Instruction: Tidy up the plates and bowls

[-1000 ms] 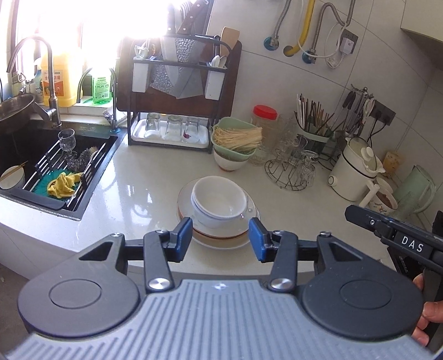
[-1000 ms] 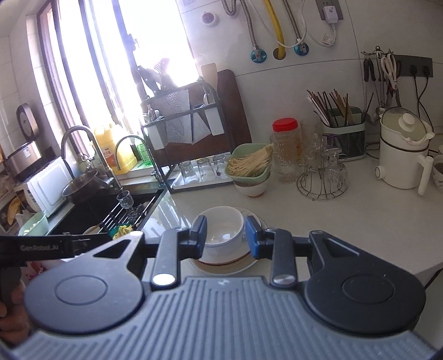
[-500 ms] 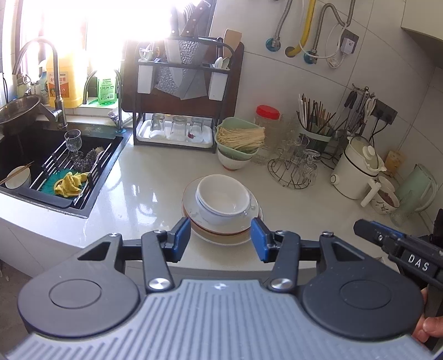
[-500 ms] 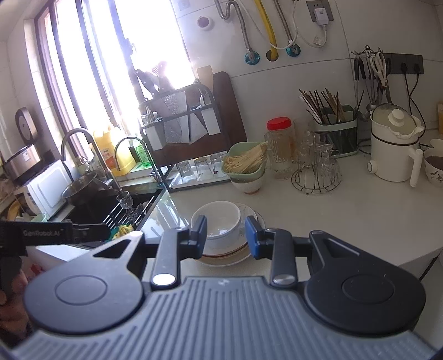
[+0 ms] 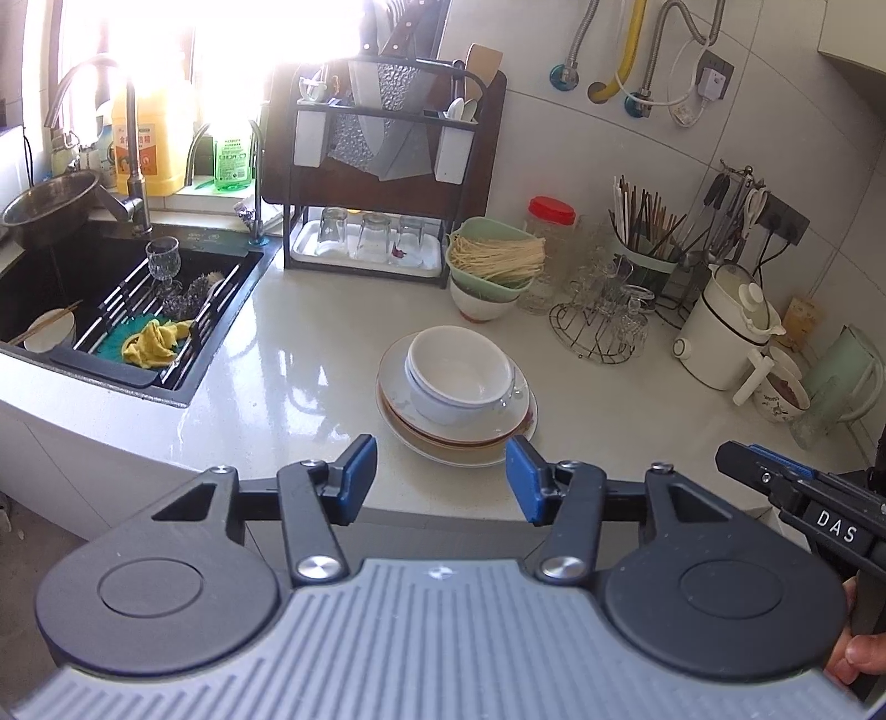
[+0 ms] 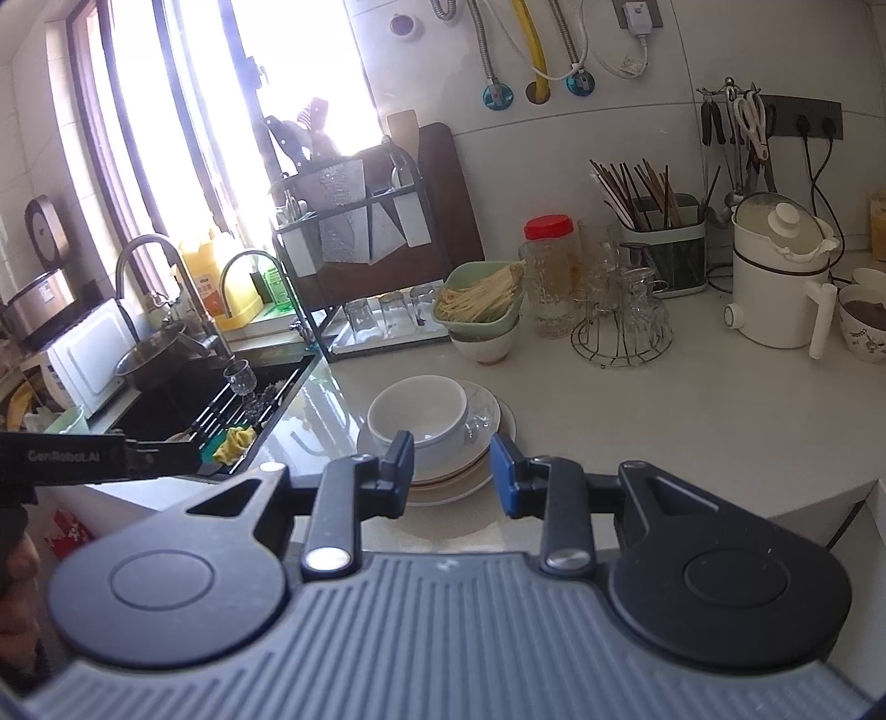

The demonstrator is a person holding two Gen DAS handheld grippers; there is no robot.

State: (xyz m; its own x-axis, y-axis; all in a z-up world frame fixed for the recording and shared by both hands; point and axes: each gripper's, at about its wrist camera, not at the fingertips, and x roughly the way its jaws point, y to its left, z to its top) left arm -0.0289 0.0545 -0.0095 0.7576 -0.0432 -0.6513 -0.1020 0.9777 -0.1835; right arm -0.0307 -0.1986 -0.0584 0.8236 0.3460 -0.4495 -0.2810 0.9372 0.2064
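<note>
Left wrist view: white bowls [image 5: 457, 372] nested on stacked plates [image 5: 459, 432].

The glaring bright window [image 5: 232, 33] washed out the knife tops. The pale green jug [image 5: 853, 371] was cut off at the right edge.

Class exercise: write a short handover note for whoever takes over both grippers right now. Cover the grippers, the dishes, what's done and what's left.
Left gripper: open, empty, jaws just widening, aimed at the stack.
Right gripper: open, narrower gap, empty, also short of the stack.
White bowls sit nested on stacked plates on the counter.
Done: nothing moved yet.
Left: lift the bowls off, sort bowls and plates.
</note>
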